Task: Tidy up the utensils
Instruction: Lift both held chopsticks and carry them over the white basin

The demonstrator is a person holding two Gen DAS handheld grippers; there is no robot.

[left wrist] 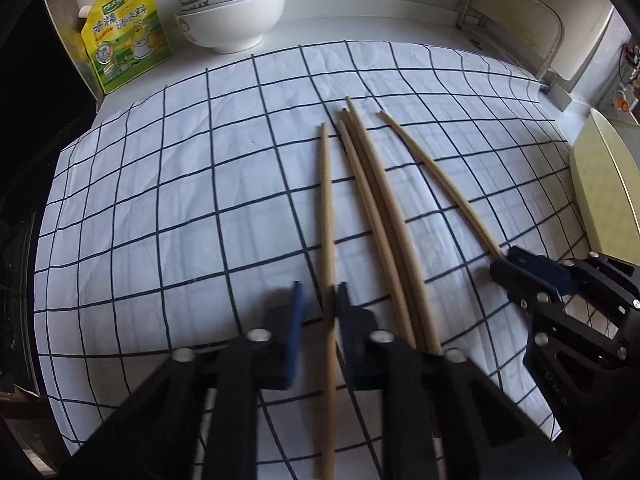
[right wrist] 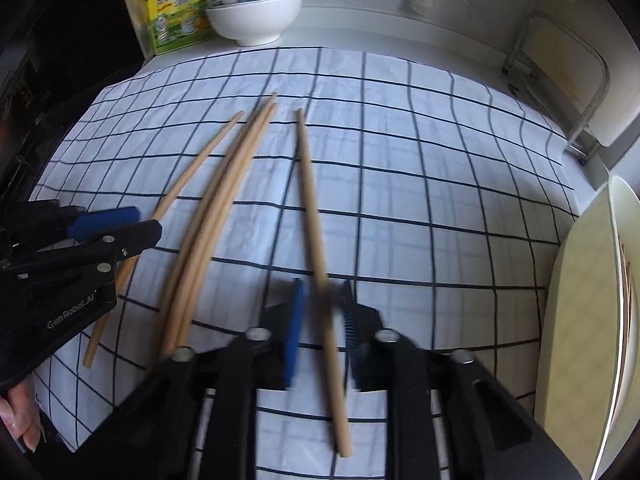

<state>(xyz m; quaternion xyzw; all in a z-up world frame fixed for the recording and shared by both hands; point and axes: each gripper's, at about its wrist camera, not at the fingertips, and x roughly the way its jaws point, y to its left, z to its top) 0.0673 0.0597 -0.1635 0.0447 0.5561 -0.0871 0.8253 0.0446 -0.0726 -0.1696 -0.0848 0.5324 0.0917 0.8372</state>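
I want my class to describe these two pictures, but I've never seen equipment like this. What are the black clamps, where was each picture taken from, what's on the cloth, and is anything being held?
There is no robot here. A person holds a two-finger clamp in each hand, and each clamp has a wide-angle camera looking along its fingers. One picture comes from the left gripper, the other from the right gripper; each also shows the other clamp from the side.

Five wooden chopsticks lie on a checked cloth. The left gripper is closed on the leftmost chopstick and the right gripper on the rightmost chopstick. The three middle chopsticks lie untouched. At the back stand stacked bowls and a yellow pouch.
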